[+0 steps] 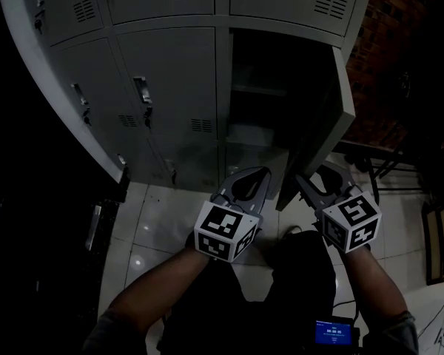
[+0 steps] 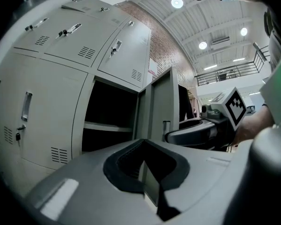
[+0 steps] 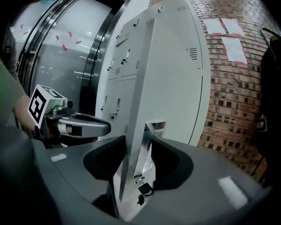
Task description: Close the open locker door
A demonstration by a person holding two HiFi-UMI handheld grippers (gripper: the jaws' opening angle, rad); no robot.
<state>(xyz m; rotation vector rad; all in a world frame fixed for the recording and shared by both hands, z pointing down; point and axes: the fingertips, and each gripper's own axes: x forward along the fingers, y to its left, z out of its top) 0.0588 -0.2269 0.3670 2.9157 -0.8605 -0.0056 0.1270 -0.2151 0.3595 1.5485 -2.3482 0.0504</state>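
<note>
At door edge, my right gripper closing jaws round open locker door, so I can swing it shut. Left gripper jaws closed, empty, waits beside.

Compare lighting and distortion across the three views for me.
Head view: underexposed, the open compartment nearly black. Left gripper view: bright, ceiling lamps glaring, lockers bowed by the wide lens. Right gripper view: evenly lit, door sharp, brick wall curved.
</note>
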